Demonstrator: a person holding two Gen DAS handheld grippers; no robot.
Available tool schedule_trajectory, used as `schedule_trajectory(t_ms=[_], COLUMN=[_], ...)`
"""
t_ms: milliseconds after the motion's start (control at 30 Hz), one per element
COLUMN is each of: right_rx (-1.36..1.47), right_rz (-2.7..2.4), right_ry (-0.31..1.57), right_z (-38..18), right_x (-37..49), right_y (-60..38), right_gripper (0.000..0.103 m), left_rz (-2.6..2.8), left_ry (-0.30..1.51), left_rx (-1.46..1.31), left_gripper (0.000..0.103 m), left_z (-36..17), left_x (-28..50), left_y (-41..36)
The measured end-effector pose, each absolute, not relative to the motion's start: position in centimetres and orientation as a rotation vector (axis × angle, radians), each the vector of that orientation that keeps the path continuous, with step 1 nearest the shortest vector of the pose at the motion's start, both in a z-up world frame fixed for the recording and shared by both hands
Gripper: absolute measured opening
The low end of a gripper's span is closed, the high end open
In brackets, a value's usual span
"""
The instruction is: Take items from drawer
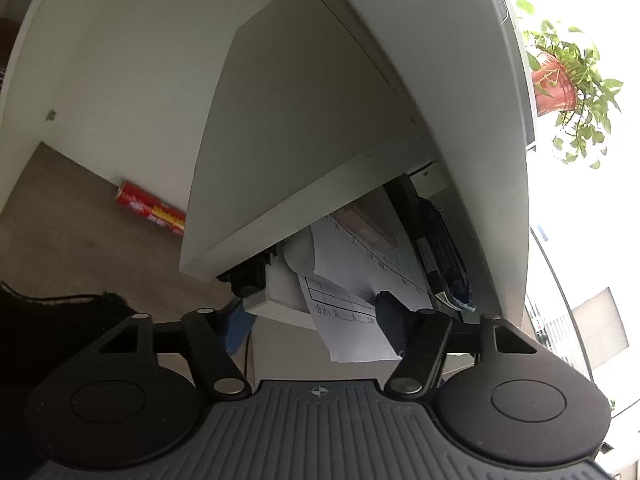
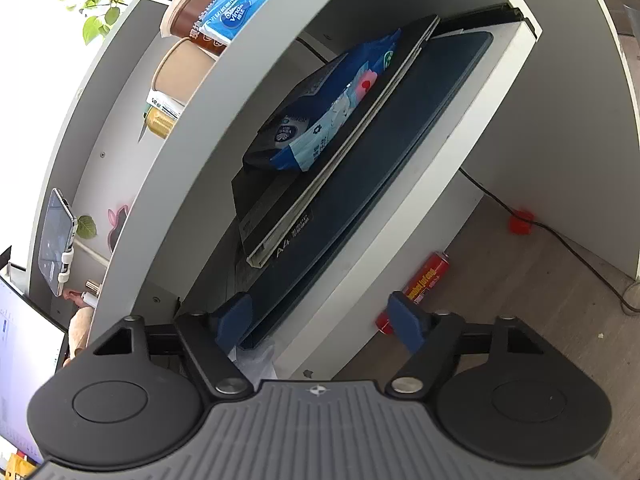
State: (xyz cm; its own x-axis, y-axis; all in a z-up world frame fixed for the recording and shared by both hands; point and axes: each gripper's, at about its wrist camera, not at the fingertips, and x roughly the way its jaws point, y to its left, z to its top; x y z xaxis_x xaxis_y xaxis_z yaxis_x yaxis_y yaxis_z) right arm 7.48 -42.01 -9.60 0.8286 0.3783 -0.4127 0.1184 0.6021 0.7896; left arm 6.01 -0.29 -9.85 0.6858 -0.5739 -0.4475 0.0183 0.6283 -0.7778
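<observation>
The white drawer (image 2: 416,216) under the desk stands pulled out. In the right wrist view it holds a dark blue folder (image 2: 384,168), a black A4 file (image 2: 280,216) on it, and a blue wipes pack (image 2: 324,120) on top. My right gripper (image 2: 320,316) is open, its jaws straddling the drawer's near corner and the folder's end. In the left wrist view the drawer (image 1: 280,300) is seen from below its front, with printed paper sheets (image 1: 348,280) hanging over the edge. My left gripper (image 1: 312,320) is open around the drawer's corner and the sheets.
A red can (image 2: 428,276) and a red-capped cable (image 2: 520,222) lie on the wood floor under the desk; the can also shows in the left wrist view (image 1: 150,208). Cups (image 2: 184,64), a tissue pack (image 2: 244,0) and a phone (image 2: 58,236) sit on the desktop. A potted plant (image 1: 560,84) stands by the window.
</observation>
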Motion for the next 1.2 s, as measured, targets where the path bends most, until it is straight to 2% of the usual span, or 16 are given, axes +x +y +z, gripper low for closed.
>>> schedule_trajectory(t_ms=[167,333,467,500,767,833,1200], right_rx=[0.934,0.921,0.904,0.898,0.806,0.772,0.757], right_rz=[0.171,0.193,0.197,0.199,0.196,0.187,0.182], right_ry=[0.592,0.575,0.577,0.578,0.599,0.619,0.629], right_z=[-9.3,-8.7,-8.2,-8.1,-8.0,-8.4,-7.5], right_x=[7.5,7.6,7.7,7.7,6.5,7.0,6.9], right_y=[-42.3,-42.4,-42.5,-42.6,-41.6,-41.2,-41.5], right_gripper=[0.061,0.048,0.048,0.048,0.048,0.044,0.044], left_rz=[-0.377,-0.377,-0.395,-0.399,-0.404,-0.404,-0.414], left_ry=[0.753,0.761,0.792,0.8,0.802,0.806,0.811], left_rx=[-0.831,-0.831,-0.837,-0.838,-0.83,-0.839,-0.823], left_gripper=[0.069,0.067,0.058,0.05,0.048,0.047,0.045], left_z=[-9.7,-9.5,-9.5,-9.5,-9.1,-9.0,-8.1], left_x=[6.1,6.1,6.3,6.4,6.4,6.4,6.3], left_y=[-0.6,-1.0,-1.3,-1.4,-2.3,-2.5,-4.0])
